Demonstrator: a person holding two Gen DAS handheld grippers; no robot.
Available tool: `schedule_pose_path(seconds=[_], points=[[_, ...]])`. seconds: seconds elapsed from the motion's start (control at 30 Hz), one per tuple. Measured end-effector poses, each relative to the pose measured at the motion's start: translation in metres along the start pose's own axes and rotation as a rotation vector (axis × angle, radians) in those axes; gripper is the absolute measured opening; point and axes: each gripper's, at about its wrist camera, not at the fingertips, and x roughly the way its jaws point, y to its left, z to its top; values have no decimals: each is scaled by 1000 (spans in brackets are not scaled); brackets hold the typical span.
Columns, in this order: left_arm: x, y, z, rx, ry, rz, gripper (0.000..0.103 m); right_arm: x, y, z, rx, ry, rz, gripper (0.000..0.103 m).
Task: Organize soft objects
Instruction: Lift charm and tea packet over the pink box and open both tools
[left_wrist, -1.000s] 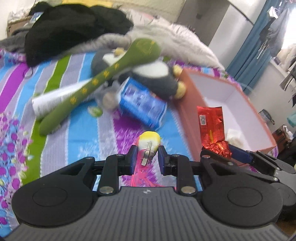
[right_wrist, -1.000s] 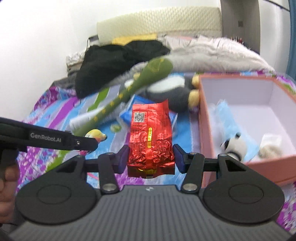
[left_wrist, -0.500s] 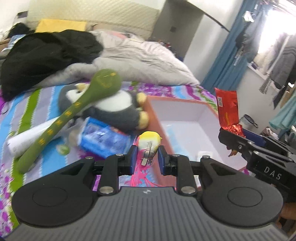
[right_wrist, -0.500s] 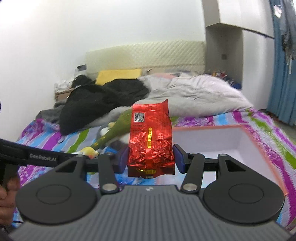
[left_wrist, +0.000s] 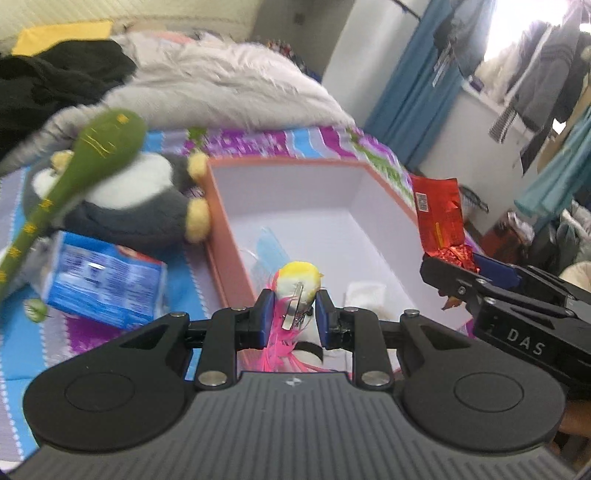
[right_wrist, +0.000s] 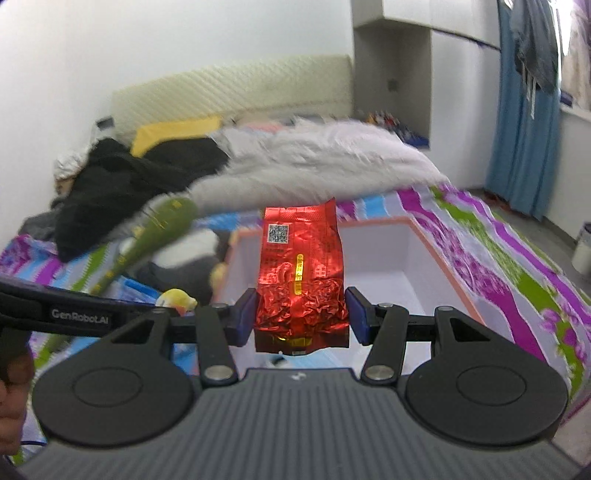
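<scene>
My left gripper (left_wrist: 294, 314) is shut on a small yellow-headed toy (left_wrist: 299, 284) with pink feathers, held above the near left corner of the open orange box (left_wrist: 221, 221). My right gripper (right_wrist: 301, 314) is shut on a red foil packet (right_wrist: 301, 273), upright between the blue pads, over the box (right_wrist: 443, 258). In the left wrist view the same packet (left_wrist: 437, 218) and right gripper (left_wrist: 469, 269) hang at the box's right side. In the right wrist view the left gripper (right_wrist: 177, 301) reaches in from the left with the yellow toy (right_wrist: 176, 298). The box's white inside holds pale blue and white soft items.
Left of the box lie a grey and white penguin plush (left_wrist: 129, 206), a long green plush (left_wrist: 74, 173) and a blue packet (left_wrist: 103, 284) on the striped bedspread (right_wrist: 498, 258). A grey blanket (left_wrist: 221, 88) and black clothes (left_wrist: 48, 88) lie behind. A blue curtain (right_wrist: 524, 129) hangs right.
Both grippers have swung to the right from over the bedspread to above the orange box, each still holding its object. The box now fills the middle of both views.
</scene>
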Motion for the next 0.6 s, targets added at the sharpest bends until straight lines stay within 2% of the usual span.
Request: schedule_pose_path(seconds=[0.3, 0.57, 0.6], points=[[59, -17, -6, 33, 119, -8, 28, 31, -22, -29, 28, 118, -44, 54], [71, -13, -8, 34, 155, -4, 30, 39, -25, -40, 39, 156, -47, 55], [71, -12, -9, 33, 158, -5, 32, 40, -26, -40, 45, 161, -48, 57]])
